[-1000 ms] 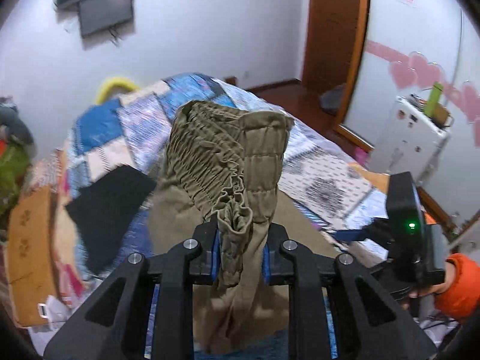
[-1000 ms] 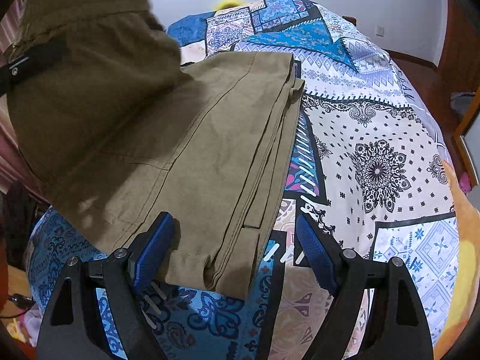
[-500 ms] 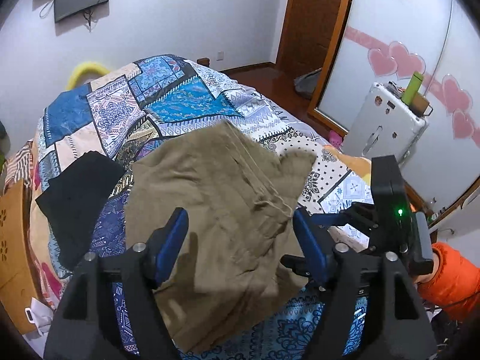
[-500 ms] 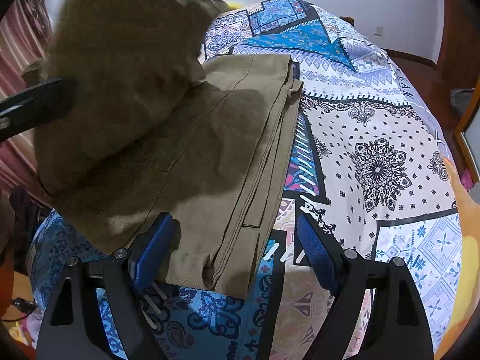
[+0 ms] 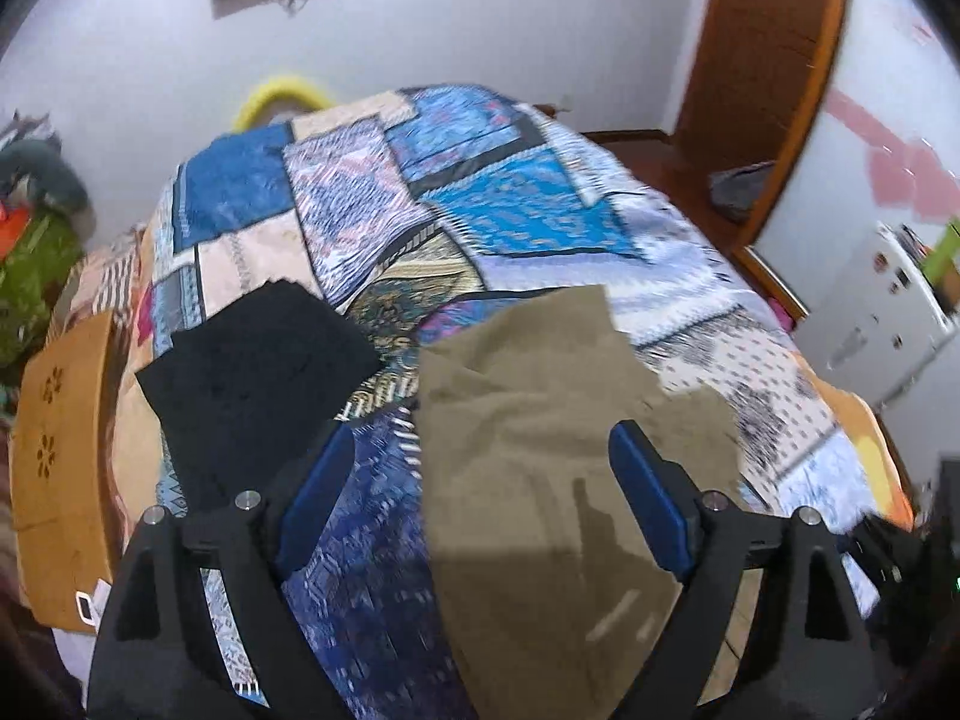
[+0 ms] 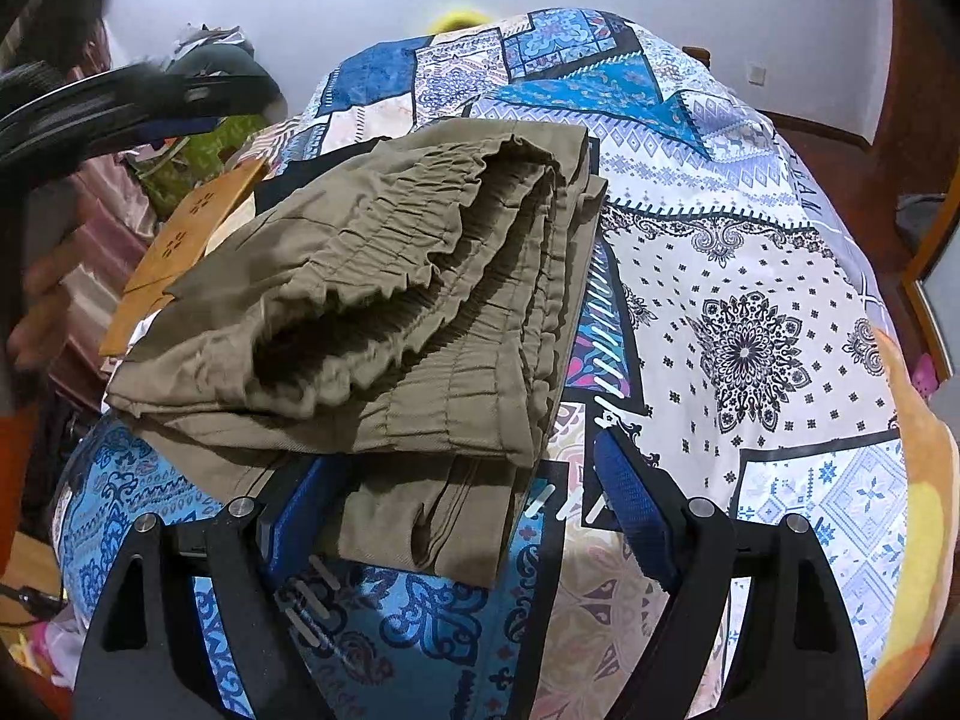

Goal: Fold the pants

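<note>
The olive pants [image 6: 390, 300] lie folded on the patchwork bed [image 6: 750, 300], with the gathered elastic waistband on top of the leg layers. My right gripper [image 6: 465, 510] is open low over their near edge, and the bottom layer of cloth runs between its blue pads [image 6: 630, 510] untouched. My left gripper [image 5: 480, 498] hovers above the pants [image 5: 540, 468] with its jaws opening; the cloth lies on the bed below them and nothing is gripped. The same gripper shows as a dark blur at the upper left of the right wrist view.
A black folded cloth [image 5: 258, 372] lies on the bed left of the pants. A wooden panel [image 5: 60, 450] borders the bed's left side. A white case [image 5: 882, 324] stands on the floor at the right, by a wooden door [image 5: 762, 60].
The left gripper let go of the waistband, which dropped onto the folded legs. It opened wide and swung away with motion blur. The right gripper stayed where it was.
</note>
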`<control>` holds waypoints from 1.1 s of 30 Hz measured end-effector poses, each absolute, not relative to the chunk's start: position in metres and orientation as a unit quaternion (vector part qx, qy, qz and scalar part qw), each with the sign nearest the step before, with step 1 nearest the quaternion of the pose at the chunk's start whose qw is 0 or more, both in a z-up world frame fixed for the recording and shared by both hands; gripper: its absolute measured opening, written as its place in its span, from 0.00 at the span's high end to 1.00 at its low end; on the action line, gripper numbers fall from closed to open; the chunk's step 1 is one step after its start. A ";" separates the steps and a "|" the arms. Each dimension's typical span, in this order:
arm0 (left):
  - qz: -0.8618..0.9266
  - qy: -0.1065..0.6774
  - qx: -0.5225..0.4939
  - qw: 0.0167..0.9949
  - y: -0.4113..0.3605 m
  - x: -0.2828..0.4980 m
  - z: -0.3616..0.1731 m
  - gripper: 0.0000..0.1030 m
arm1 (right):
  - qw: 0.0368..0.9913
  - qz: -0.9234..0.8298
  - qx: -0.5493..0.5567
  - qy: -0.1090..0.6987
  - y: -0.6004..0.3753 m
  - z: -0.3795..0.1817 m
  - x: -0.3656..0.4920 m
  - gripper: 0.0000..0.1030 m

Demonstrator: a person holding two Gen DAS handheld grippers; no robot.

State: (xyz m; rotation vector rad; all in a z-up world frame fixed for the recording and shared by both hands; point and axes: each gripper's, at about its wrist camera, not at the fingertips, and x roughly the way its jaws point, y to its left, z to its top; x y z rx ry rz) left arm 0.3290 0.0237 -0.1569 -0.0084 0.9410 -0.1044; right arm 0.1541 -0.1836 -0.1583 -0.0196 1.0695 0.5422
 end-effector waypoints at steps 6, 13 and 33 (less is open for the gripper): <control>-0.035 0.525 0.007 0.850 0.032 0.389 -0.203 0.15 | 0.824 0.257 -0.008 0.505 -0.185 -0.156 0.154 0.20; -0.014 0.566 0.064 0.822 0.029 0.418 -0.265 0.00 | 0.827 0.248 -0.010 0.504 -0.190 -0.155 0.156 0.20; 0.074 0.548 0.053 0.831 0.116 0.305 -0.267 0.00 | 0.856 0.216 -0.007 0.470 -0.211 -0.133 0.144 0.20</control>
